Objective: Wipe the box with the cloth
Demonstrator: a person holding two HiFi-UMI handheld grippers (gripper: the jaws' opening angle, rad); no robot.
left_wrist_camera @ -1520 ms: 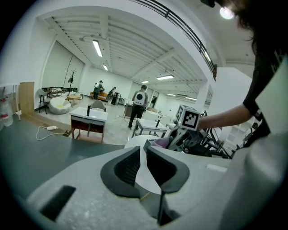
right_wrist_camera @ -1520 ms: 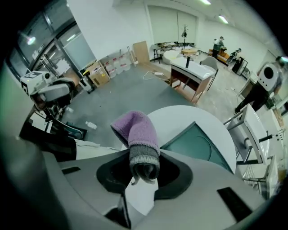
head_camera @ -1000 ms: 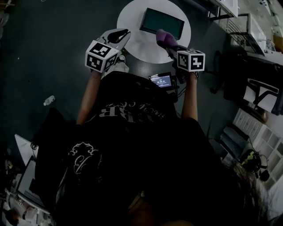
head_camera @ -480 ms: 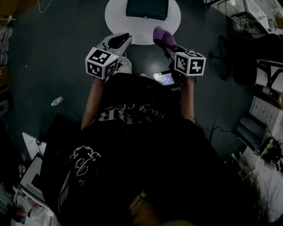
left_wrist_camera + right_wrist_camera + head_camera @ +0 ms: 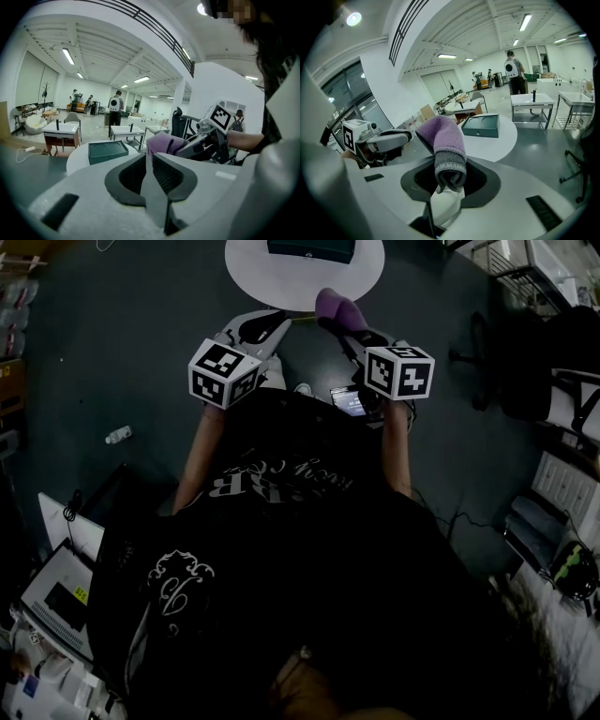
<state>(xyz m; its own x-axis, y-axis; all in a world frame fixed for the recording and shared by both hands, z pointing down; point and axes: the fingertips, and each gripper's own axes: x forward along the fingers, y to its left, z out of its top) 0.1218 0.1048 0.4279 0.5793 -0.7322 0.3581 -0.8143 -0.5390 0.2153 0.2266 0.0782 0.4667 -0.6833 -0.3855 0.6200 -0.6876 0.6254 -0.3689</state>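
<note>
1. The box (image 5: 480, 126) lay on the round tabletop (image 5: 506, 140), well ahead of both tongs and touched by neither.
2. The purple cloth (image 5: 440, 140) was clamped in the right tongs (image 5: 446, 185), standing up past their tips and well short of the box.
3. The left tongs (image 5: 150, 161) were clenched on nothing, near the right pair.
4. By the look of it, the cloth was in hand but no wiping had begun. The reach to the box and the whole wipe were left.

Left gripper (image 5: 265, 322) jaws together; right gripper (image 5: 349, 329) clamps cloth (image 5: 333, 307)
</note>
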